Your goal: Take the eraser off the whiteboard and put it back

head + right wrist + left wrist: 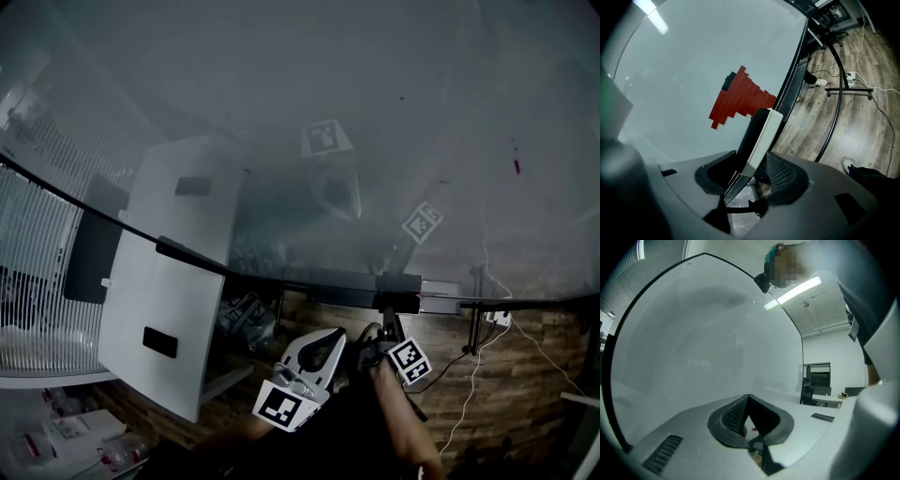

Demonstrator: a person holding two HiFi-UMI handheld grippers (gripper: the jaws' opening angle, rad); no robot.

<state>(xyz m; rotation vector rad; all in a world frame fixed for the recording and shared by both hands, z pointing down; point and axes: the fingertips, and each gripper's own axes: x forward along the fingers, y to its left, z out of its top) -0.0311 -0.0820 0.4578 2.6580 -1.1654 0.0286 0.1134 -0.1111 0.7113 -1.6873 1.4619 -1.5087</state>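
Right tool (752, 157): released, jaws parted; eraser (761, 131) stood upright between them, by the whiteboard's (679, 70) lower edge near a red marking (740, 96). Left tool (748, 399): jaws clenched together. Wood floor (862, 117) seen beyond.

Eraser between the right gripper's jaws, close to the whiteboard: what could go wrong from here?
1. The eraser leans tilted between the open jaws of the right gripper. Unless it sticks to the board, it may fall to the floor.
2. If the gripper pulls back crookedly, a jaw could catch the eraser and drag it off.
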